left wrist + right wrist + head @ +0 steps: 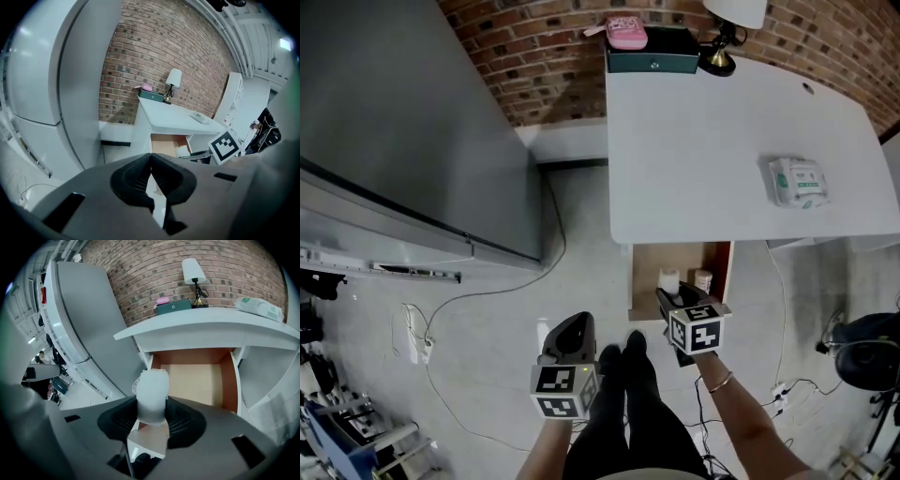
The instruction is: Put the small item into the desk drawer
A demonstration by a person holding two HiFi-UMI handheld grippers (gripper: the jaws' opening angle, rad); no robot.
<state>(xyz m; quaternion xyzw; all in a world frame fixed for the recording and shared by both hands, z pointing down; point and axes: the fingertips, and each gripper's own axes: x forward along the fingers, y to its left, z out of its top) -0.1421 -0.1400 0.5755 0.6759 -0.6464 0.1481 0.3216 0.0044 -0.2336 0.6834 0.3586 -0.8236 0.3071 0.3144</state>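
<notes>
Right gripper view: right tool (152, 420) pinches white item (152, 392) at open drawer (194, 378); left tool (151, 159) pressed together, low.

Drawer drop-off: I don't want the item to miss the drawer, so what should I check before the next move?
1. Drawer open: ok.
2. White item clamped in right gripper: ok.
3. Item above the drawer opening: ok, toward its left side.
4. Drawer floor bare where visible: ok.
5. Left gripper shut, away from the drawer: ok.
</notes>
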